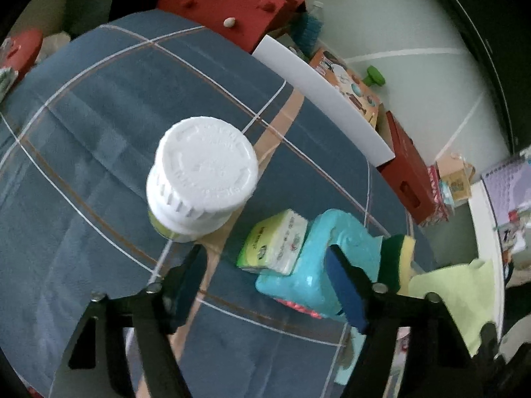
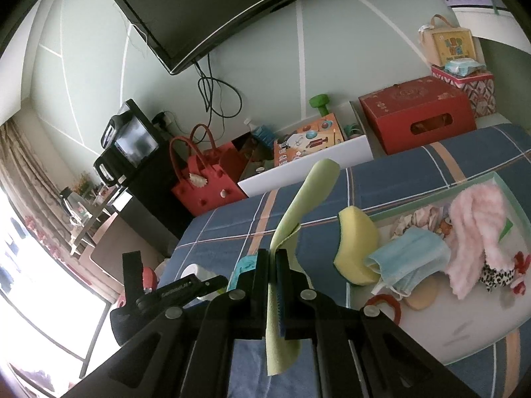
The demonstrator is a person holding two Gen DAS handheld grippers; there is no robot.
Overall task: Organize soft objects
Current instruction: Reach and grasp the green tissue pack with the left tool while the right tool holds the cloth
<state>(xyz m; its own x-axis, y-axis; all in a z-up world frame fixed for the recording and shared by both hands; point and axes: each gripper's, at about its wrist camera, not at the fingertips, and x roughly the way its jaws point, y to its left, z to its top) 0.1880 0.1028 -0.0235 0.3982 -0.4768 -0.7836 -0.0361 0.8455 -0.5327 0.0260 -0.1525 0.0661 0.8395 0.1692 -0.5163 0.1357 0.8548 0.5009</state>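
Observation:
My right gripper (image 2: pixel 273 255) is shut on a light green cloth (image 2: pixel 298 212), which stands up between the fingers above the blue checked bed cover; the cloth also shows in the left wrist view (image 1: pixel 454 295). A white tray (image 2: pixel 464 325) to the right holds a yellow sponge (image 2: pixel 356 245), a blue face mask (image 2: pixel 411 258), a pink fluffy cloth (image 2: pixel 478 232) and small soft toys. My left gripper (image 1: pixel 265 272) is open above the cover, near a white-capped bottle (image 1: pixel 202 172), a tissue pack (image 1: pixel 275 242), a turquoise packet (image 1: pixel 328 258) and a green-yellow sponge (image 1: pixel 398 258).
A white board (image 1: pixel 325 99), a red box (image 2: pixel 418 116), a red bag (image 2: pixel 205 182) and a toy box (image 2: pixel 308 142) stand along the bed's far edge. A TV (image 2: pixel 232 10) hangs on the wall. A red ring (image 2: pixel 385 305) lies in the tray.

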